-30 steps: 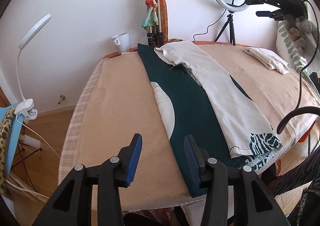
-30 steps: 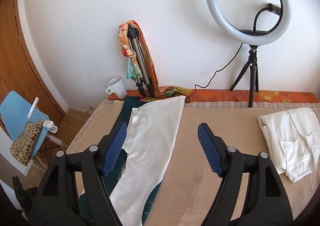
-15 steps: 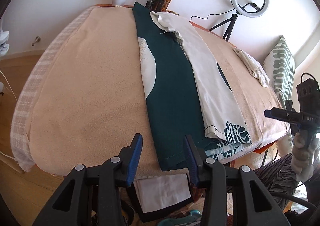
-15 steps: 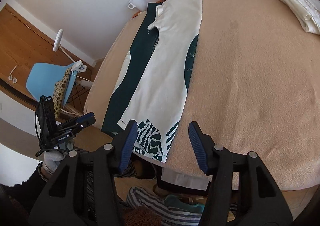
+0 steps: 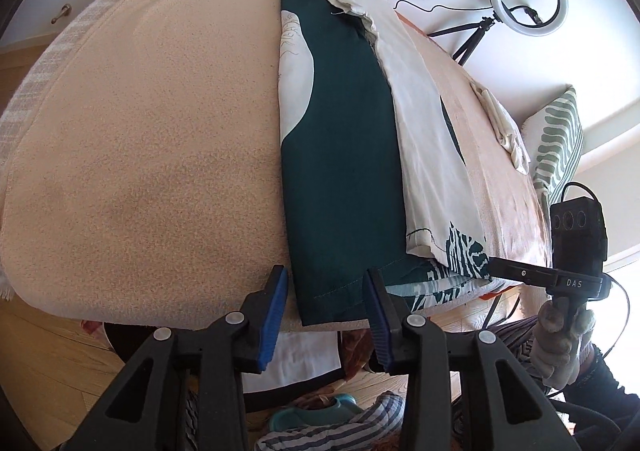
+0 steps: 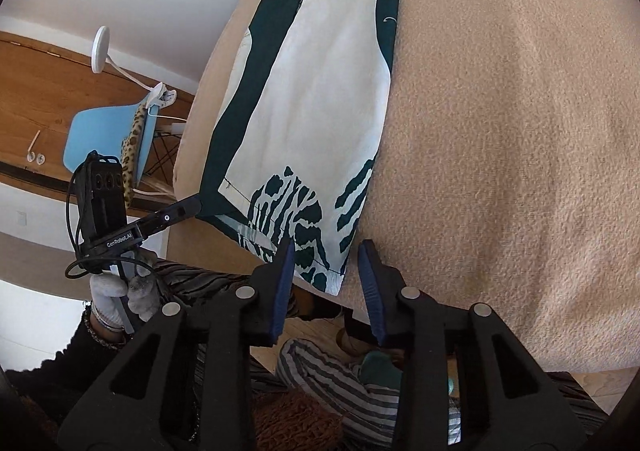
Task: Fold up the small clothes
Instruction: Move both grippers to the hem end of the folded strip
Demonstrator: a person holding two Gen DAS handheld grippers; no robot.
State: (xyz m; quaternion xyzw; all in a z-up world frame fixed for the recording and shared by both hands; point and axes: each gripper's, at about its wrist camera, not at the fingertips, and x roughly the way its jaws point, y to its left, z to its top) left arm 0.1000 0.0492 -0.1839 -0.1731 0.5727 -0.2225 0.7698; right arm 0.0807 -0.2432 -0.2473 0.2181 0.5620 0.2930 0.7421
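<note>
The folded garment [image 5: 344,155], dark green under white, lies lengthwise on the blanket-covered table [image 5: 152,123], its hem at the near edge. Both tongs are released: the left gripper [image 5: 326,301] brackets the green hem corner, the right gripper [image 6: 326,269] the zebra-print corner. Each should probably pinch every layer together, then lift evenly. Half a second ago both sat higher and farther back; now they are at the hem.

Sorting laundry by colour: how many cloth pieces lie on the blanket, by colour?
Dark green with white print: 1, the long garment at the near edge
Cream/white: 2, the folded shirt atop it, the crumpled piece farther off
Total: 3
</note>
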